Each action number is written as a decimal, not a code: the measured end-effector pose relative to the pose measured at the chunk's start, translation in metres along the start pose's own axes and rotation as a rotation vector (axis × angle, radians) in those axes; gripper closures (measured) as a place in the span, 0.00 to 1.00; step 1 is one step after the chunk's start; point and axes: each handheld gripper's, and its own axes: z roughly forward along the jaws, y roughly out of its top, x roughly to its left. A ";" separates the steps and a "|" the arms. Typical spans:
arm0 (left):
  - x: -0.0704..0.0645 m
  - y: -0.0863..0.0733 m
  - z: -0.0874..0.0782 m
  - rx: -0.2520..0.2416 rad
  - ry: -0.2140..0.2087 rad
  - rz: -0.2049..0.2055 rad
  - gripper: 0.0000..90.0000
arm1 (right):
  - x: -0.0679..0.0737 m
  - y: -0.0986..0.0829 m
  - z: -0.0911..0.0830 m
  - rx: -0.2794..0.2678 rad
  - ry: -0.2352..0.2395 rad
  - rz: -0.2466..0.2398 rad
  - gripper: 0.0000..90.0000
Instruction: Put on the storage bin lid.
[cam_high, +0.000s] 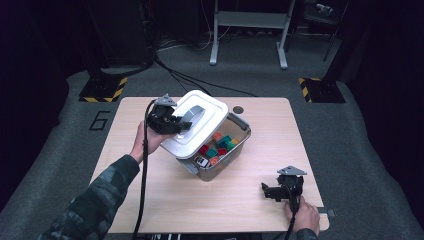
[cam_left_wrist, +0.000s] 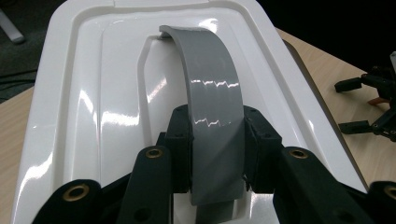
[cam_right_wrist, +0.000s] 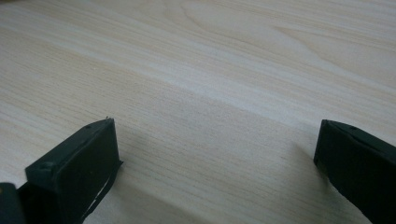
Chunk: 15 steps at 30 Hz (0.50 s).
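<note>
While the left hand-held gripper is raised above the counter with its jaws pinching the grey handle of the glossy white lid, that lid tilts over the left part of the clear bin of colourful blocks. Near the counter's right front corner, the right hand-held gripper sits low with jaws spread wide over bare wood.

One lid, one bin, two grippers.

Lid tilted over bin, seemingly touching
</note>
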 end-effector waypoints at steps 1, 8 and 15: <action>-0.002 0.000 0.003 0.005 -0.005 0.006 0.75 | 0.000 0.000 0.000 0.000 0.000 0.000 0.00; -0.014 -0.001 0.025 0.024 -0.041 0.009 0.75 | 0.000 0.000 0.000 0.000 0.000 0.000 0.00; -0.022 0.000 0.043 0.061 -0.095 0.035 0.75 | 0.000 0.000 0.000 0.004 0.000 -0.007 0.00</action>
